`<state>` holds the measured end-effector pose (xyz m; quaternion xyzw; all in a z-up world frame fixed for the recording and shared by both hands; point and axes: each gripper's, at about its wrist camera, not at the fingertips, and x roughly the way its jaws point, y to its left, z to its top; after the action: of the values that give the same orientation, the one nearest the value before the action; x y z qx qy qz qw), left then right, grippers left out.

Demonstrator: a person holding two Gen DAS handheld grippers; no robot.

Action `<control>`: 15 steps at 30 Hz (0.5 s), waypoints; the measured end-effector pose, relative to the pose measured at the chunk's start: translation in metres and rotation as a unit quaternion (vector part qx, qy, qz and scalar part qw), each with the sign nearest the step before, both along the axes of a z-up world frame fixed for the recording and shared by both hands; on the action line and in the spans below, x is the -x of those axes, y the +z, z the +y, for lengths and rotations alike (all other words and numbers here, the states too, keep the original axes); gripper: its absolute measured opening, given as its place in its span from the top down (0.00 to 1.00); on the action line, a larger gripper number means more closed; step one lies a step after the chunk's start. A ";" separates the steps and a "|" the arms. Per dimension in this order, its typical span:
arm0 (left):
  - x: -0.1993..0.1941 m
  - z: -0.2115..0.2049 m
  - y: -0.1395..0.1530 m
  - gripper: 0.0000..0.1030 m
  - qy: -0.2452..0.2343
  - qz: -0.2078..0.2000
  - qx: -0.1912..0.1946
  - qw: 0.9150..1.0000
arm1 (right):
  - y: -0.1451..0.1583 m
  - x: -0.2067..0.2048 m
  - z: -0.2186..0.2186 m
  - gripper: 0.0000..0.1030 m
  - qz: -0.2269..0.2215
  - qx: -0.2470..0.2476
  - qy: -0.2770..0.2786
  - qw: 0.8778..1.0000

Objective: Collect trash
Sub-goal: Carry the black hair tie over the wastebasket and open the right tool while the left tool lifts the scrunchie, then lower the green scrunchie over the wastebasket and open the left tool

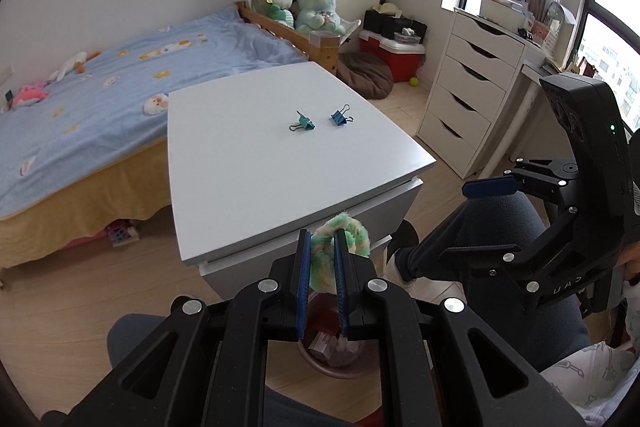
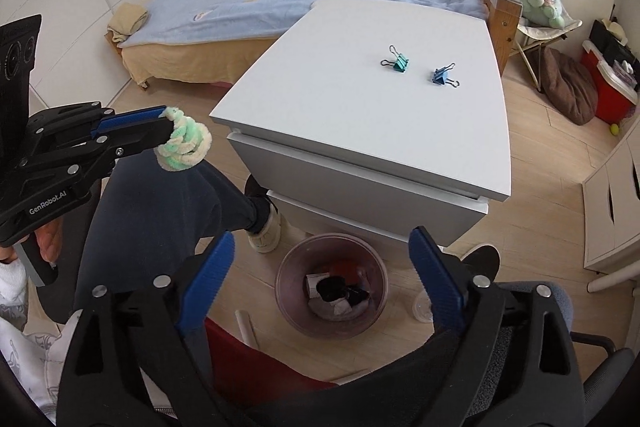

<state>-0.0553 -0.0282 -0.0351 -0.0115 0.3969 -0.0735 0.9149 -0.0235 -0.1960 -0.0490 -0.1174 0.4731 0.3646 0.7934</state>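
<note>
My left gripper point(image 1: 323, 239) is shut on a fuzzy green-and-cream coil point(image 1: 349, 227), held just off the near edge of the white table point(image 1: 240, 179). The right wrist view shows the same coil point(image 2: 185, 143) at the left, pinched in the left gripper's fingertips point(image 2: 160, 121). My right gripper point(image 2: 322, 237) stands wide open with nothing between its blue pads point(image 2: 212, 267). Directly beyond it, on the floor, sits a translucent pinkish bin point(image 2: 286, 301) holding scraps of paper and dark trash. A green binder clip point(image 2: 398, 61) and a blue binder clip point(image 2: 442, 75) lie on the tabletop.
A person's dark-trousered leg point(image 2: 160, 199) and slippered foot point(image 2: 266, 237) are beside the bin. The bed point(image 1: 100, 99) lies behind the table, and white drawers point(image 1: 468, 87) stand to the right. A chair's seat edge point(image 2: 592, 359) is near the right gripper.
</note>
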 end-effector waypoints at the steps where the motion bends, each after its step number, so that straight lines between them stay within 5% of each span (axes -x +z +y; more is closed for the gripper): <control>1: 0.001 -0.001 -0.001 0.89 -0.003 0.001 -0.001 1.000 | 0.000 0.000 -0.001 0.11 -0.002 0.002 -0.003 1.000; 15: -0.001 -0.019 -0.007 0.89 -0.035 0.015 0.002 0.999 | 0.009 0.001 -0.017 0.07 -0.017 0.003 -0.035 0.999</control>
<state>-0.0541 -0.0472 -0.0420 -0.0003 0.4109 -0.1057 0.9055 -0.0240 -0.2130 -0.0401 -0.1093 0.4649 0.3330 0.8131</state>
